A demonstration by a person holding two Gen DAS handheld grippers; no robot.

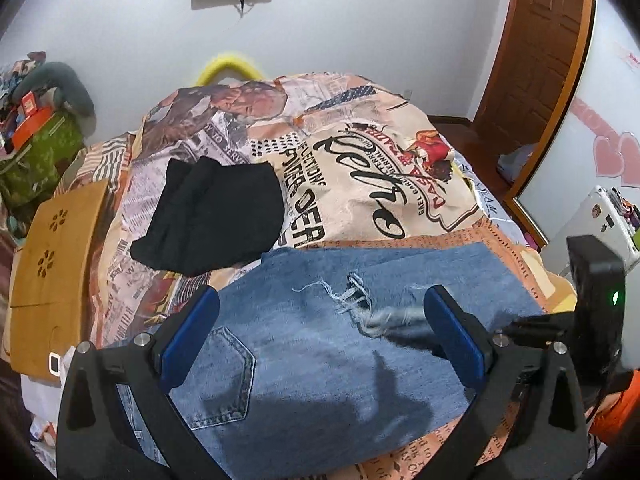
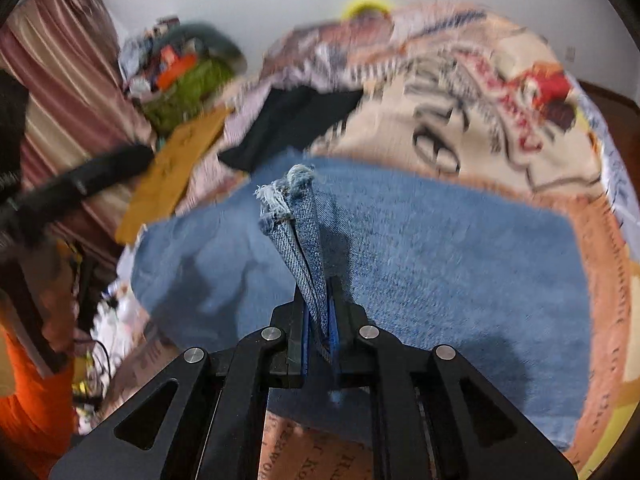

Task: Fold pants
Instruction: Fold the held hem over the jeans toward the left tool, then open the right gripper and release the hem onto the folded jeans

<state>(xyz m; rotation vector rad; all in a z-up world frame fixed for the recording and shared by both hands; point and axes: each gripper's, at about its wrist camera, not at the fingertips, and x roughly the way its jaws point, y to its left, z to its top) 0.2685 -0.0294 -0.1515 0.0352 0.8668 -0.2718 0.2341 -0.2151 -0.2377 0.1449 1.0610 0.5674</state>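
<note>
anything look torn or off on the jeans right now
Yes. The blue denim jeans on the newspaper-print bedspread have a ripped hole with loose white threads, between the open left gripper fingers. The right gripper is shut on a frayed hem end. Possibly deliberate distressing, not damage.

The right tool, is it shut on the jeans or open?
Shut. The right tool pinches a frayed hem of the jeans between its blue pads, lifted above the rest.

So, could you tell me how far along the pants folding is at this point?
Partly done: black pants already lie folded on the bed cover. In hand: the right gripper is shut on the frayed hem of the jeans, while the left gripper hovers open above them. Left: completing and flattening the jeans' fold.
</note>
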